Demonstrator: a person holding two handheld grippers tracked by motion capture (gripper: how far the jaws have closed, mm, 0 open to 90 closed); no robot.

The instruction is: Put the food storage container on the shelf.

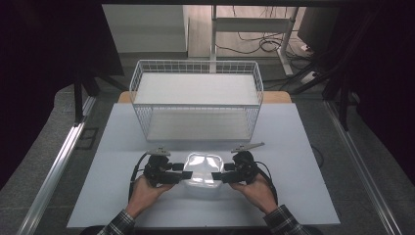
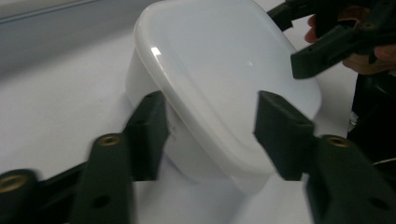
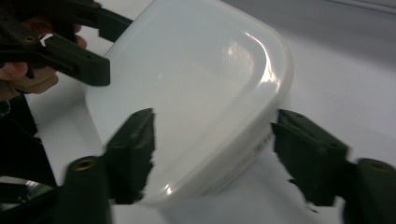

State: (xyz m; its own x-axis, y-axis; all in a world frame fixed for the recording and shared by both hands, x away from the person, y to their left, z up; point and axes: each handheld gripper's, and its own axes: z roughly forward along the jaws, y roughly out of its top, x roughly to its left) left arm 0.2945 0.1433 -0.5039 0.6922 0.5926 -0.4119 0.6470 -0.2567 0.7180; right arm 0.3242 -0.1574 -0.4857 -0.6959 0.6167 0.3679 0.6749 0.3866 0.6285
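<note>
Both tongs, left (image 1: pixel 185 175) and right (image 1: pixel 217 176), bracket the lidded plastic container (image 1: pixel 201 169) before the wire basket (image 1: pixel 195 98), not visibly clamped. Next: squeeze, lift together.

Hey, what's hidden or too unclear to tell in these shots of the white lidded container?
- Container contents: hidden by the closed opaque lid, every view.
- Left tongs: pads blurred; contact with the container unclear, left gripper view.
- Right tongs: same, blurred in the right gripper view.
- Small print on the container wall: too blurred to read, right gripper view.
- Wire basket: far floor washed out by glare, high view.
</note>
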